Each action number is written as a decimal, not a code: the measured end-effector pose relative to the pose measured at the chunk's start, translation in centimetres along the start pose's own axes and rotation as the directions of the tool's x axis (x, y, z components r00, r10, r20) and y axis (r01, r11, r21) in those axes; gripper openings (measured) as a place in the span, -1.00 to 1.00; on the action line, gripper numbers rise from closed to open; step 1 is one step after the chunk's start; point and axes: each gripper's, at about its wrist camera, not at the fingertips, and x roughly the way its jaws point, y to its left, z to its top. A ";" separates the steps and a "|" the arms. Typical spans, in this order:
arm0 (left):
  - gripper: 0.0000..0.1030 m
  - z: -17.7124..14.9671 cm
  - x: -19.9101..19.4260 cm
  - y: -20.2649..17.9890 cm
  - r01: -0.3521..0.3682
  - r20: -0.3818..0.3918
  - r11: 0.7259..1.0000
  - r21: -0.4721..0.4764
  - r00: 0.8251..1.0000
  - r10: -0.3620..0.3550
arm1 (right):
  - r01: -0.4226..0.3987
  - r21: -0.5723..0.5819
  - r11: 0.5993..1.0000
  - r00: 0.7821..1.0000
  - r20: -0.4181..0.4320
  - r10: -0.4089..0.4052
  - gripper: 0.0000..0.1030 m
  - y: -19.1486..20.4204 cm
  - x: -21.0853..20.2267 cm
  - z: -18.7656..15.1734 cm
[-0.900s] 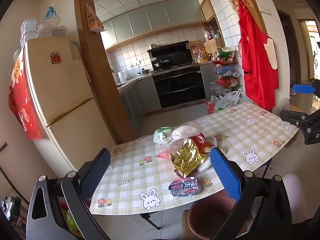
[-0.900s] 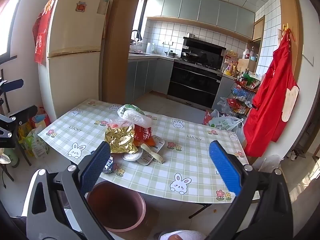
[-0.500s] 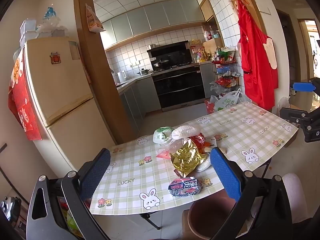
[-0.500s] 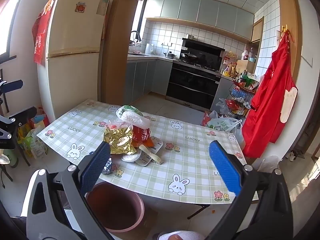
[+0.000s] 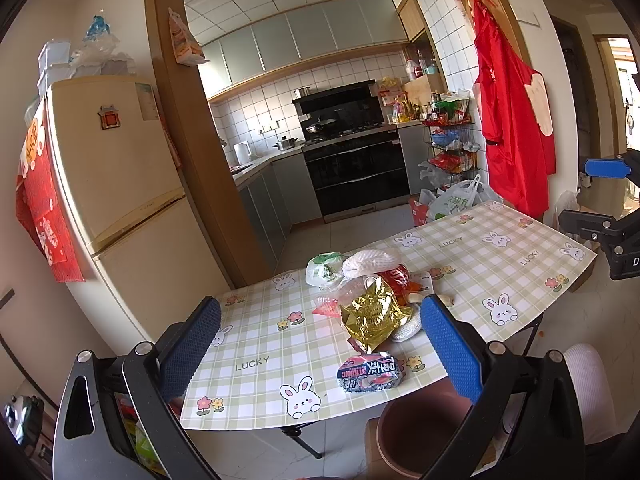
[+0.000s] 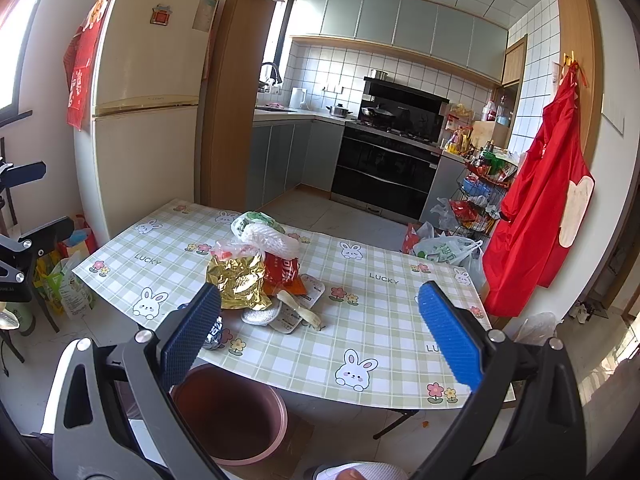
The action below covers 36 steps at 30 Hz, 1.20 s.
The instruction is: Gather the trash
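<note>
Above the table (image 5: 256,344), both tongs (image 5: 320,356) (image 6: 318,336) tilt downward, spread wide, empty.

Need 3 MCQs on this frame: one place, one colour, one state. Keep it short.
1. Where is the brown bin?
A. on the table
B. on the floor at the table's near edge
C. beside the stove

2. Colour of the crumpled foil bag on the trash pile?
A. gold
B. blue
C. black

3. State of the left gripper and right gripper?
A. both open, empty
B. both shut
C. one holding a wrapper

Answers: B, the bin stands below the table edge; A, the foil shines gold; A, jaws spread wide, nothing between them.
</note>
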 end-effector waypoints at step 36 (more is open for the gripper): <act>0.90 0.0 0.0 0.0 0.000 -0.005 1.000 0.004 1.000 0.000 | 0.004 -0.003 1.000 1.000 -0.001 -0.004 0.89 0.2 -0.3 0.0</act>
